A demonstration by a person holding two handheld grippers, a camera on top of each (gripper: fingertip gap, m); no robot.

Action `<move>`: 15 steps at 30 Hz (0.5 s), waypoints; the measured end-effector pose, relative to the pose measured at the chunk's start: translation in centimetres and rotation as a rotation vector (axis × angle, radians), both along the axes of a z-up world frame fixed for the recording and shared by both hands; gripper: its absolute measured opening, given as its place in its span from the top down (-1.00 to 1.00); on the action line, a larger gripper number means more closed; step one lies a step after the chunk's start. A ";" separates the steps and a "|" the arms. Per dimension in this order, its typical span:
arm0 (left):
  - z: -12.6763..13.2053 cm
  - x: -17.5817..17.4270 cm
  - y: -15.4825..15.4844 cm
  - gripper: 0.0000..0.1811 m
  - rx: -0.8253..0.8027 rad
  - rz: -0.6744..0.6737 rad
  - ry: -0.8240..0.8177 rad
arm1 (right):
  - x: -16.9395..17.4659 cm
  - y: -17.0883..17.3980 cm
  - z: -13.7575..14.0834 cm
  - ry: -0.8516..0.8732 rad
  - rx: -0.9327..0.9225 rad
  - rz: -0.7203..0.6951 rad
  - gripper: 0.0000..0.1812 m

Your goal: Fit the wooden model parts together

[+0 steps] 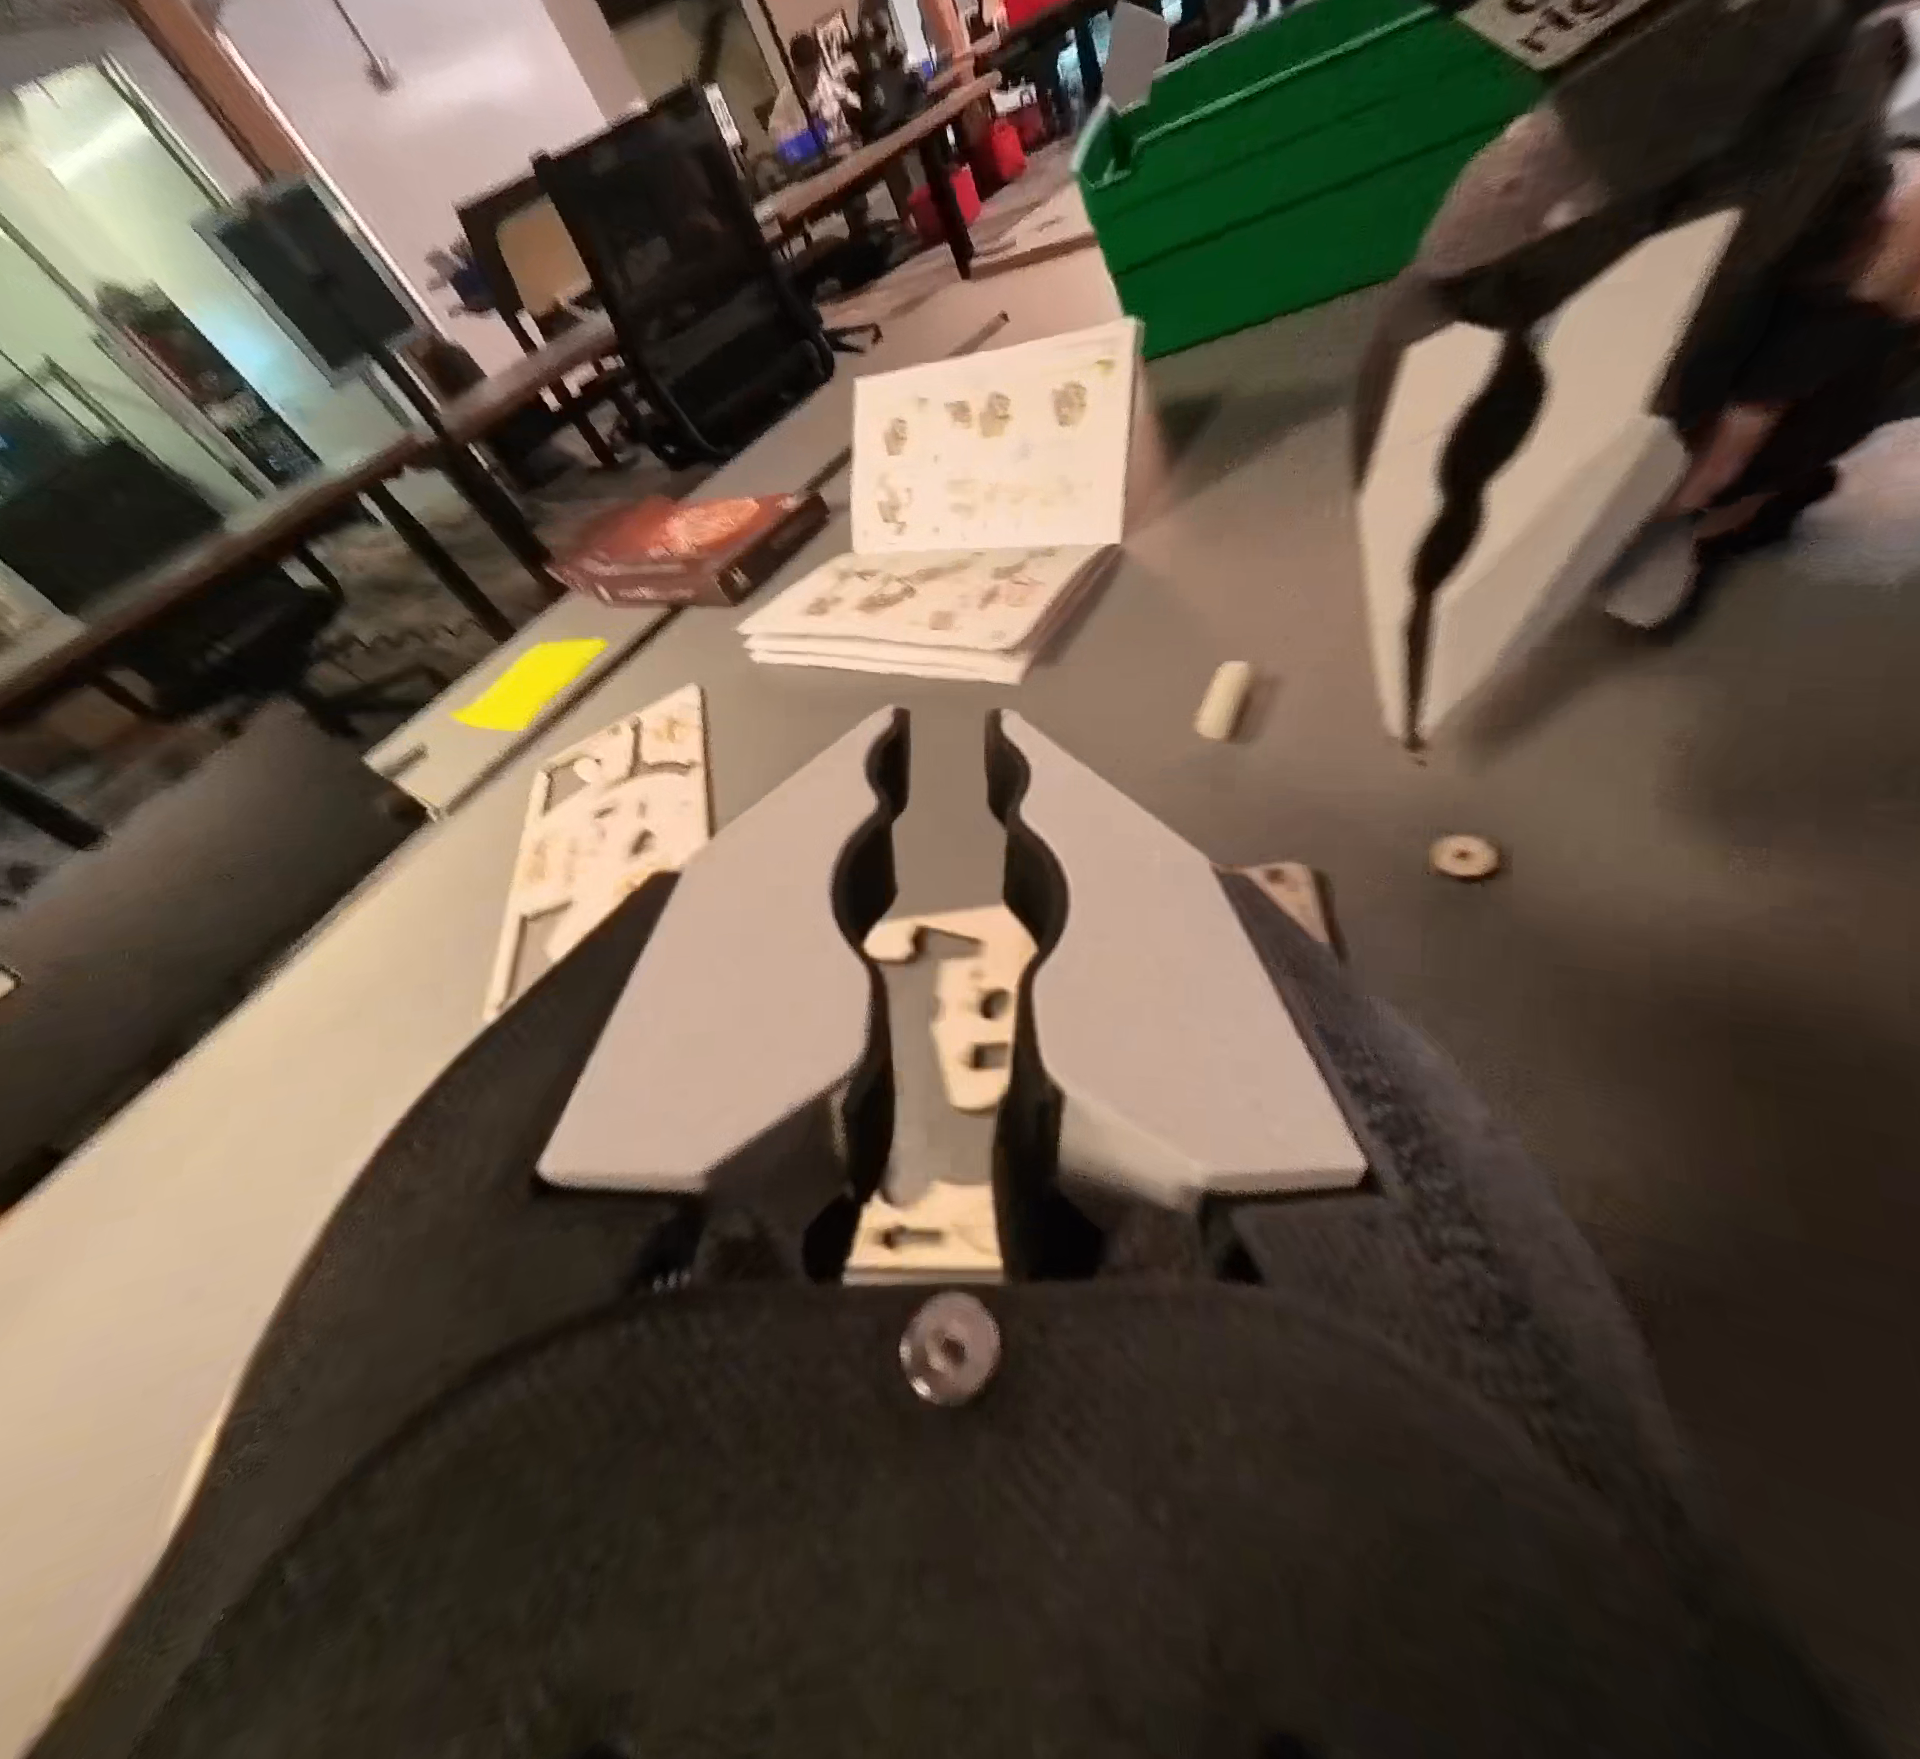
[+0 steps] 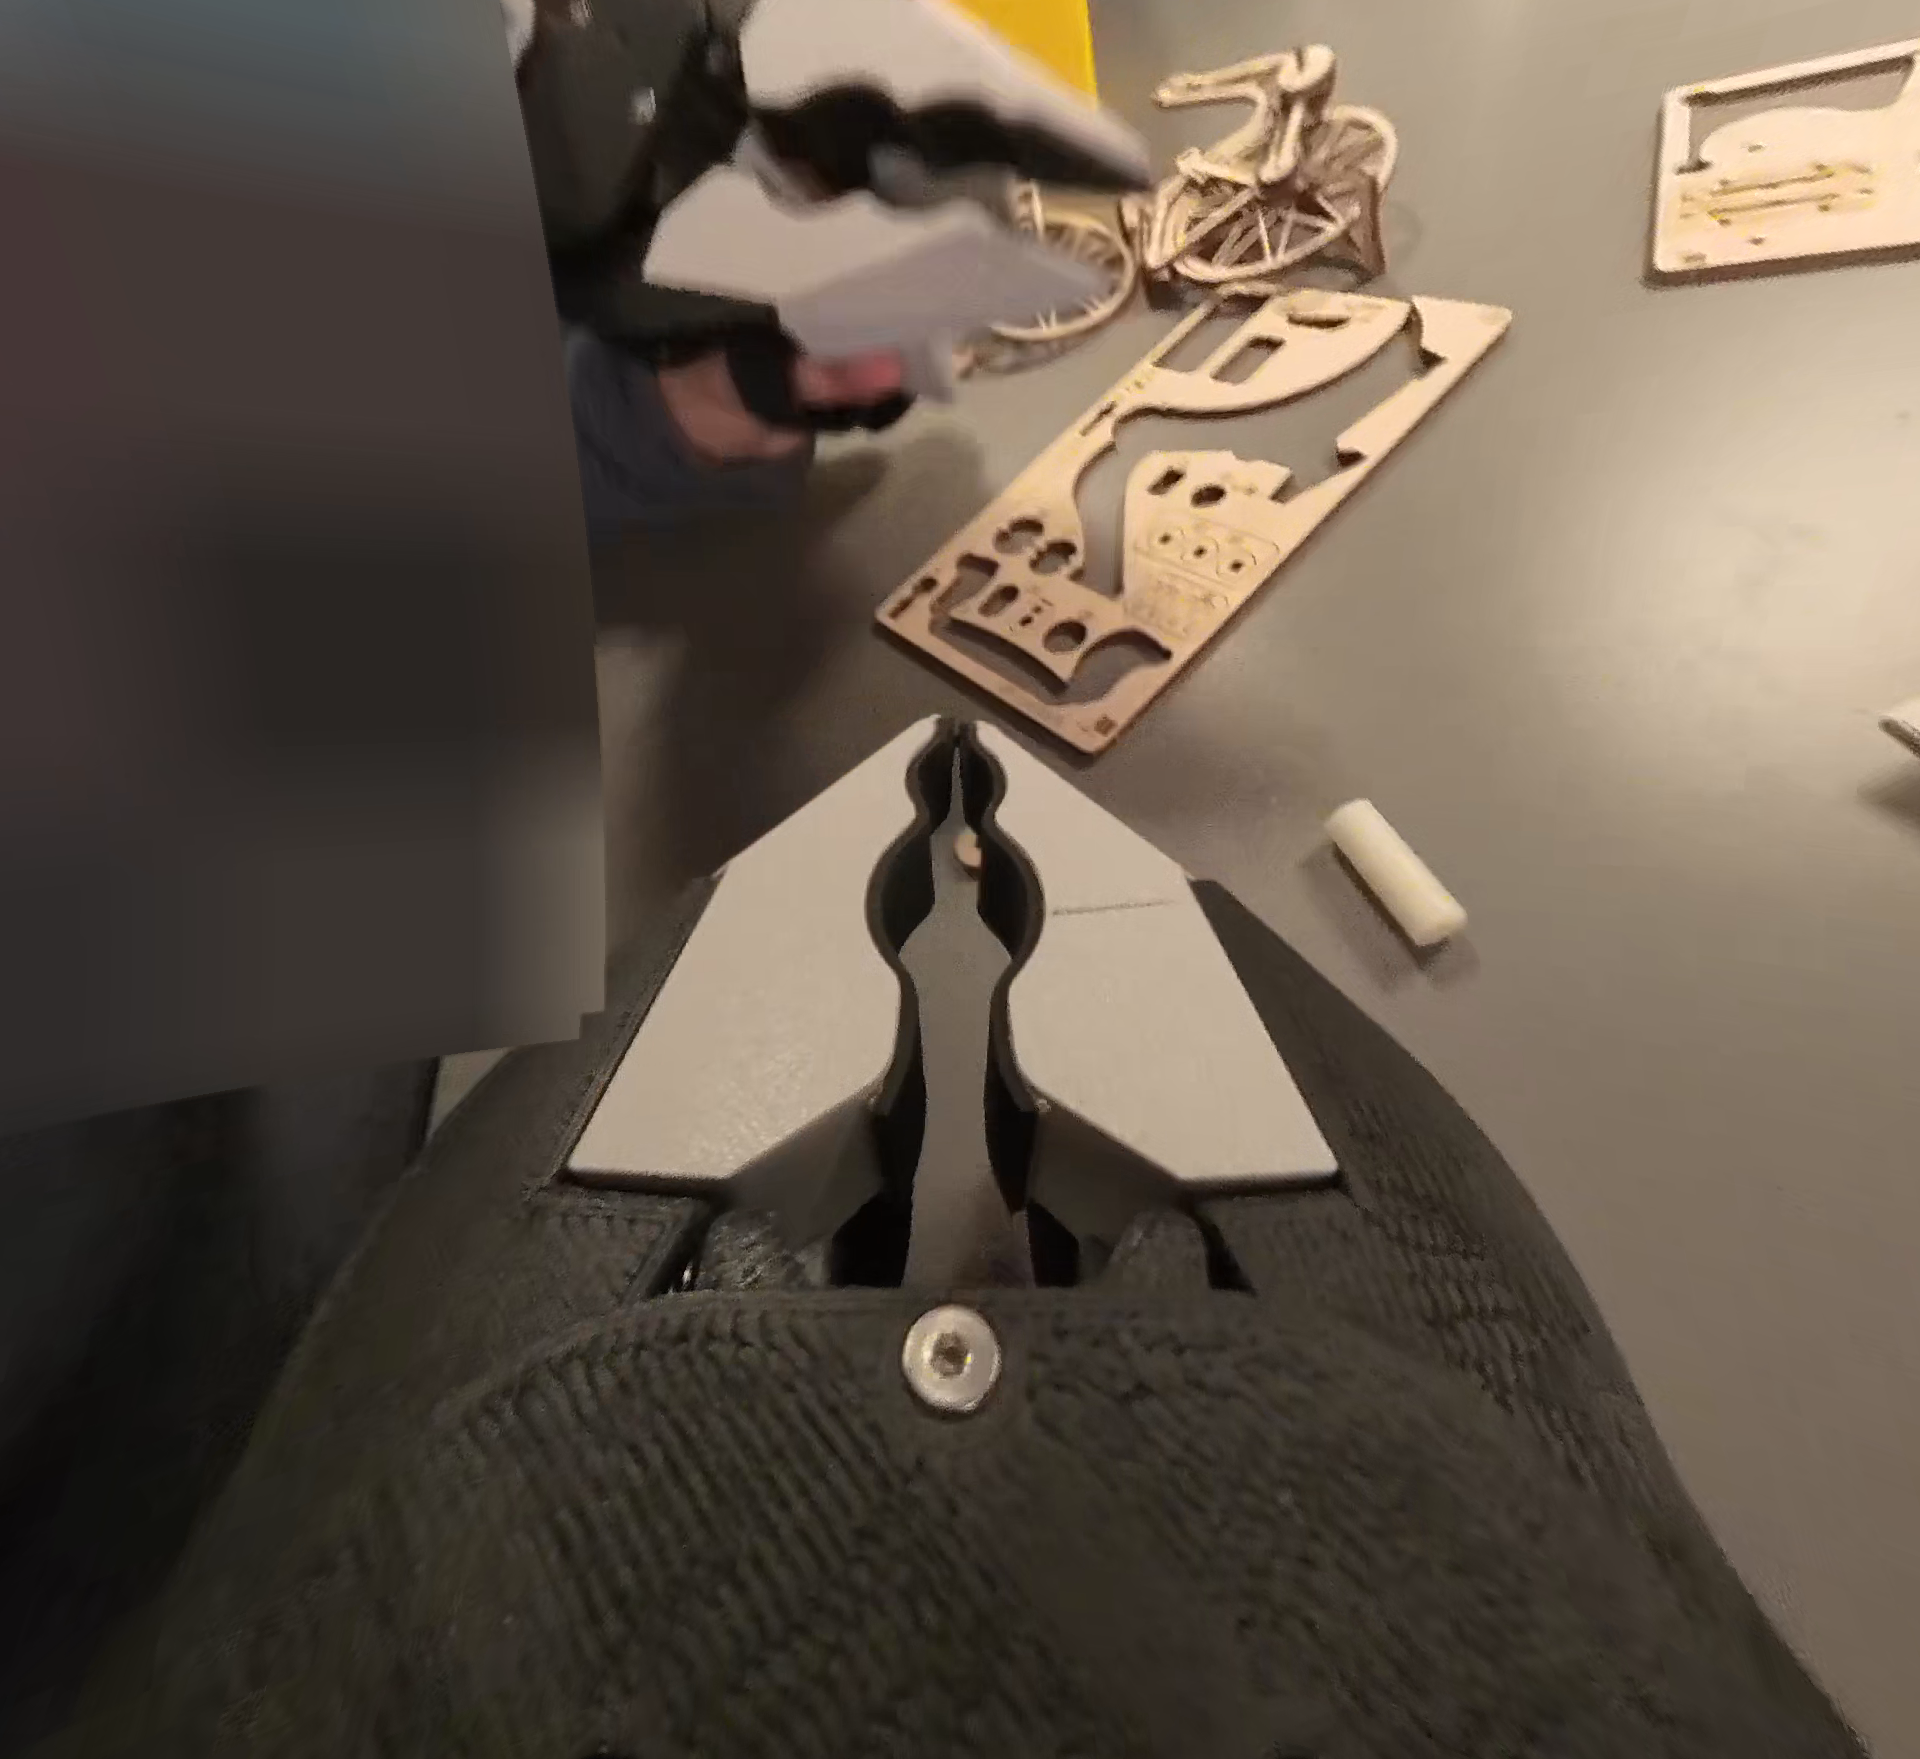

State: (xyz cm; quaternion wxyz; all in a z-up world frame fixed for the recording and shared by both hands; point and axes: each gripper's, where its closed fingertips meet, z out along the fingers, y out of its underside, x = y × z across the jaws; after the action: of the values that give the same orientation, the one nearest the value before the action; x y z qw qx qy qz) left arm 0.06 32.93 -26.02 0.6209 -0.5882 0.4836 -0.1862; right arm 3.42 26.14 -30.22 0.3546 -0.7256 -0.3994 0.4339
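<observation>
My left gripper (image 1: 945, 735) is open and empty, held above a cut-out wooden parts sheet (image 1: 971, 1018) that shows between its fingers. The right wrist view shows it (image 2: 1122, 218) open beside the part-built wooden model with spoked wheels (image 2: 1273, 187). My right gripper (image 2: 954, 735) is shut, tips together, with nothing visible between them. In the left wrist view it (image 1: 1413, 741) points down with its tips at the table. A small wooden disc (image 1: 1465, 855) lies close by and also shows through the finger gap (image 2: 966, 847).
A white stick (image 1: 1224, 699) (image 2: 1397, 873) lies on the grey table. An open instruction booklet (image 1: 977, 514), a brown box (image 1: 691, 546), a green bin (image 1: 1278, 161) and another parts sheet (image 1: 613, 826) stand further off. More sheets (image 2: 1195, 514) (image 2: 1787, 171) lie right. The gap from one gripper's tips to the other's is roughly 9 cm. The left gripper is farther from the small wooden disc (image 1: 1465, 855), some 11 cm, than the right, some 4 cm.
</observation>
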 end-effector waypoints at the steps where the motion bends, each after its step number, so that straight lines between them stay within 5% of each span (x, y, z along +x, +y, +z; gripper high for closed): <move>1: 0.4 -0.2 0.6 0.86 0.036 -0.005 -0.014 | 0.0 0.0 -0.5 -0.040 0.011 -0.012 1.00; 7: 1.9 -1.8 0.8 0.93 0.140 -0.044 -0.107 | -0.2 -0.3 -1.6 -0.183 0.138 -0.048 1.00; 15: 1.1 -2.0 1.2 0.92 0.021 -0.070 -0.125 | -0.1 -1.0 -3.1 -0.313 0.168 -0.071 1.00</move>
State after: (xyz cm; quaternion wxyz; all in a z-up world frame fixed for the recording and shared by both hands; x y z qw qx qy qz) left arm -1.92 34.17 -24.93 0.6492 -0.5515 0.4662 -0.2390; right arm 3.35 25.16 -33.36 0.3626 -0.7657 -0.4585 0.2682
